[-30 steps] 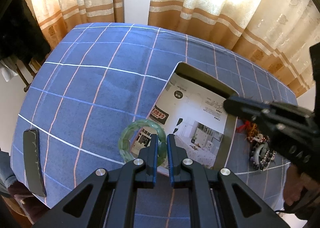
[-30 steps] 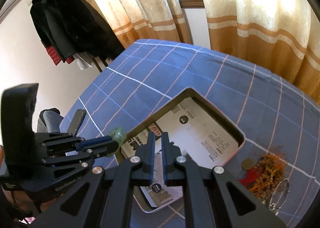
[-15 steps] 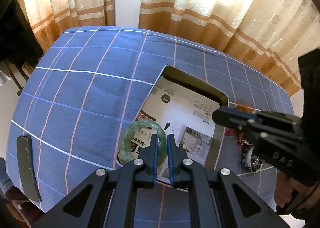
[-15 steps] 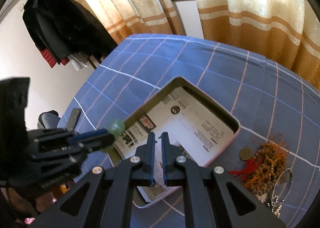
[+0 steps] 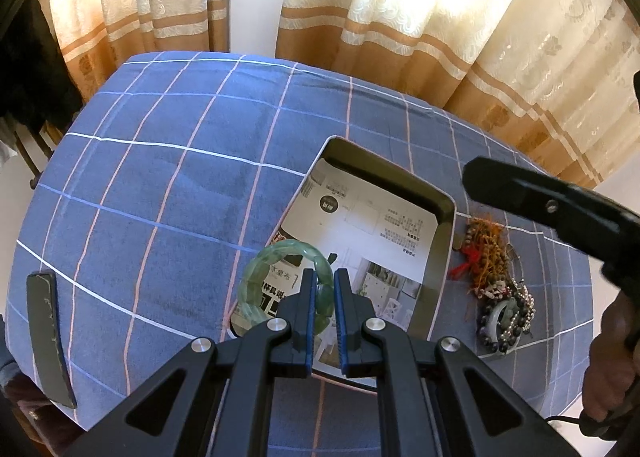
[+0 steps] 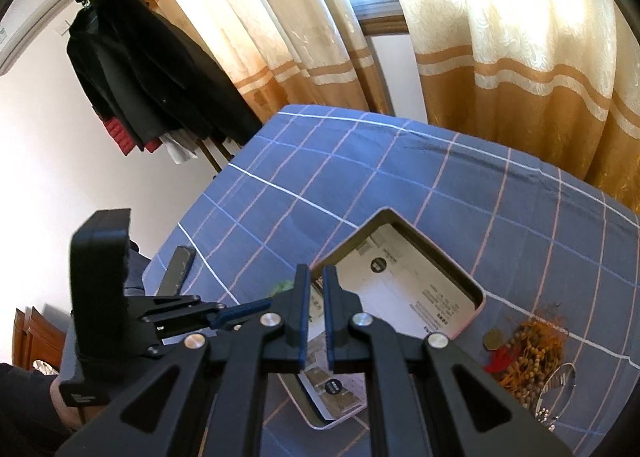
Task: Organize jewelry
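The green bangle (image 5: 286, 283) is pinched at its right side by the left gripper (image 5: 323, 293), ring face-up at lower centre over the tray (image 5: 439, 253) near corner. Open blue cloth (image 5: 160, 197) is seen to the left. The right gripper (image 6: 316, 297) is nearly closed, empty.

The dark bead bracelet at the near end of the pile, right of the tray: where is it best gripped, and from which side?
Probably its near outer arc, from above: the dark bead bracelet lies flat on the cloth, and its far side runs into the tasselled bead strings. The empty right tool is on that side.
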A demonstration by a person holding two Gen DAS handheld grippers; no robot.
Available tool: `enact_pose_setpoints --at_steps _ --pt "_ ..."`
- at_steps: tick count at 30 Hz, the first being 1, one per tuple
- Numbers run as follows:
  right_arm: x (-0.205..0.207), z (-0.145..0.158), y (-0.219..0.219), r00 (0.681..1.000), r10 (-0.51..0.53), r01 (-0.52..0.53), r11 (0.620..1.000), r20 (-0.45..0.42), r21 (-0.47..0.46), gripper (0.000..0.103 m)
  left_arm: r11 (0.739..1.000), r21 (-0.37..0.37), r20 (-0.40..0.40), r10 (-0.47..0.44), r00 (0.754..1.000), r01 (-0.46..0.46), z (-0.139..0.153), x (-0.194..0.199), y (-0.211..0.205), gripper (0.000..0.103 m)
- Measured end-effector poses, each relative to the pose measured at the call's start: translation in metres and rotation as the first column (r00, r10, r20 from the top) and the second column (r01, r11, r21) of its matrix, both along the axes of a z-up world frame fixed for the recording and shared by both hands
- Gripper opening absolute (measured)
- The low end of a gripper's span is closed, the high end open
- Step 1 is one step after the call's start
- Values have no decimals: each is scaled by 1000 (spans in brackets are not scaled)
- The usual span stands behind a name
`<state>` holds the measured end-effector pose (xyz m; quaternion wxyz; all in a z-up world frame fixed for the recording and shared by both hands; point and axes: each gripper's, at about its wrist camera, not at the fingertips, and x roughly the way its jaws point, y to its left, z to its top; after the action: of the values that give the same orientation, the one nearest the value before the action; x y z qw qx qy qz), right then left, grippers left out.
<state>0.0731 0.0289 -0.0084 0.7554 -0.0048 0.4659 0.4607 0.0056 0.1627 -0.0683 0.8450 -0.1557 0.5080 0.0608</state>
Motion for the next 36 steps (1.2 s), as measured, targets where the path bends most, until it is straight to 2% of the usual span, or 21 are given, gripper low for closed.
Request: enact_pose_setpoints --at_steps 9,12,14,15,19,22,26,32,36 --pt "3 20 -11 999 -21 20 999 25 31 9 1000 -17 14 11 1000 -10 3 -2 4 8" --pt "14 15 -22 998 -60 60 998 -11 30 9 1000 -20 16 9 1000 -8 4 -3 4 8" --pt "19 14 -30 994 -96 97 995 47 -20 9 1000 -21 17 9 1000 -8 3 -4 4 8" --pt "23 11 -35 991 -111 115 992 71 -53 13 1000 -21 18 8 1000 -8 3 -5 4 8" --pt "48 -15 -68 978 -202 207 965 47 -163 16 1000 -8 6 2 1000 -2 -2 -5 2 8" --pt "56 -39 -84 973 -229 232 941 39 -247 22 1000 -4 7 -5 1000 5 -4 -5 -1 8" --pt "51 -69 -82 983 -183 183 932 30 -313 50 1000 -1 -4 -15 1000 15 -7 -3 -5 8" --pt "28 -99 -60 995 -42 76 906 90 -416 50 1000 1 -13 -23 1000 23 -10 -2 -9 8" --pt "20 -116 -55 989 23 50 877 147 -477 49 1000 -2 -18 -24 1000 24 -11 -2 -10 8"
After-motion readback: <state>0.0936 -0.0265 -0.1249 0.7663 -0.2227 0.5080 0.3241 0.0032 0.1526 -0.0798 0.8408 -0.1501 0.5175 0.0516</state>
